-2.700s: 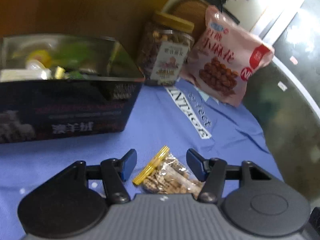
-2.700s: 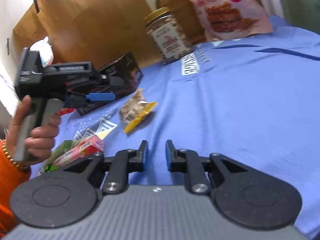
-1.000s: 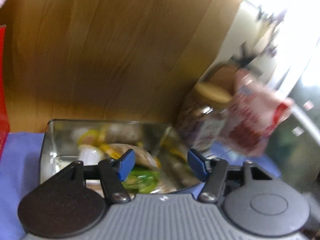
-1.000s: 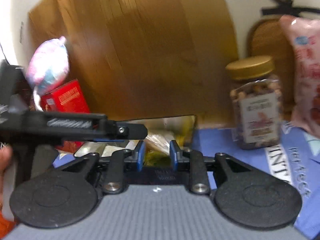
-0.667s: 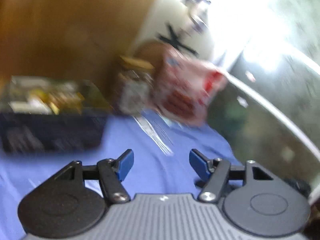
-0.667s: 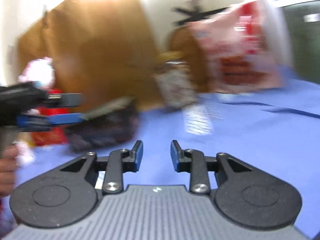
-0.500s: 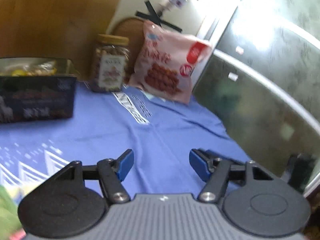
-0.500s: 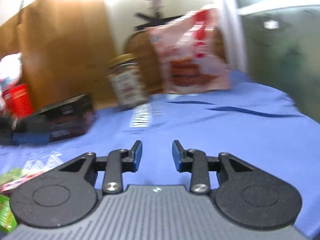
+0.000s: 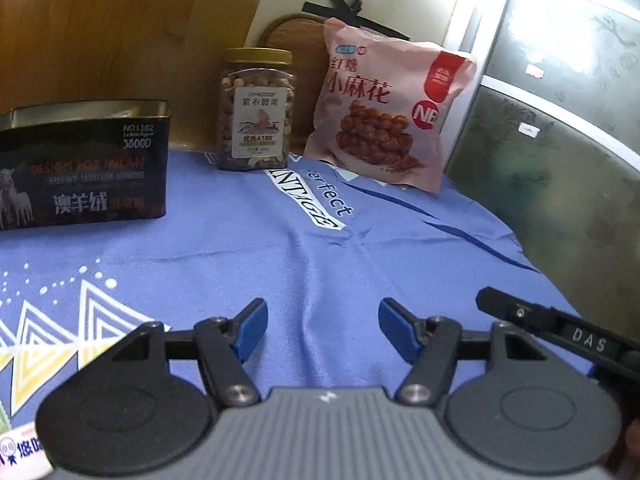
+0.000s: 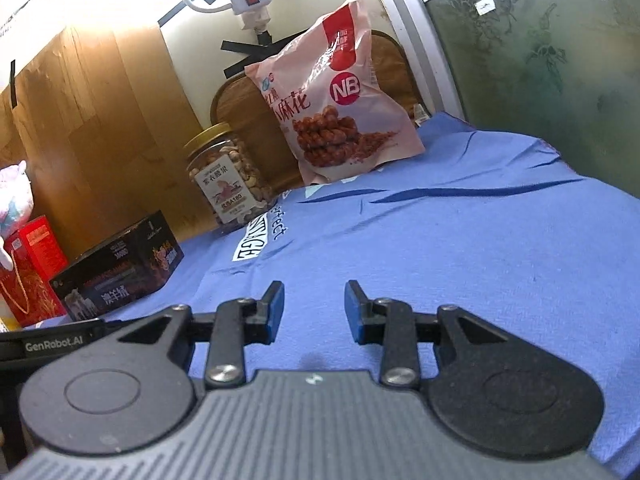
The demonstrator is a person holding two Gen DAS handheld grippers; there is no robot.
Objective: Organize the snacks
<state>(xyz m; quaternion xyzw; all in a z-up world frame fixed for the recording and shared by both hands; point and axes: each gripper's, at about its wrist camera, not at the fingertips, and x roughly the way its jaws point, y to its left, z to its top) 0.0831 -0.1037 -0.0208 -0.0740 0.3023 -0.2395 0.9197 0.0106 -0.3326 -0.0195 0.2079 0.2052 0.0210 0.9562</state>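
A dark open box (image 9: 84, 168) holding snacks stands at the back left on the blue cloth (image 9: 280, 256); it also shows in the right wrist view (image 10: 120, 268). A nut jar with a gold lid (image 9: 256, 112) (image 10: 228, 176) and a pink snack bag (image 9: 384, 120) (image 10: 336, 108) stand against the back wall. My left gripper (image 9: 322, 330) is open and empty above the cloth. My right gripper (image 10: 314, 310) is open and empty, low over the cloth. A small snack packet edge (image 9: 22, 450) shows at the bottom left.
A red box (image 10: 28, 268) stands left of the dark box. A wooden panel (image 9: 120, 28) and a round wooden board (image 10: 384, 68) line the back wall. A dark glass cabinet (image 9: 560, 160) bounds the right side. The other gripper's body (image 9: 560, 332) shows at the right.
Both grippers have pulled back from over the dark box and lowered toward the cloth's near side. The small nut packet lay between my left fingers earlier; it is no longer in view.
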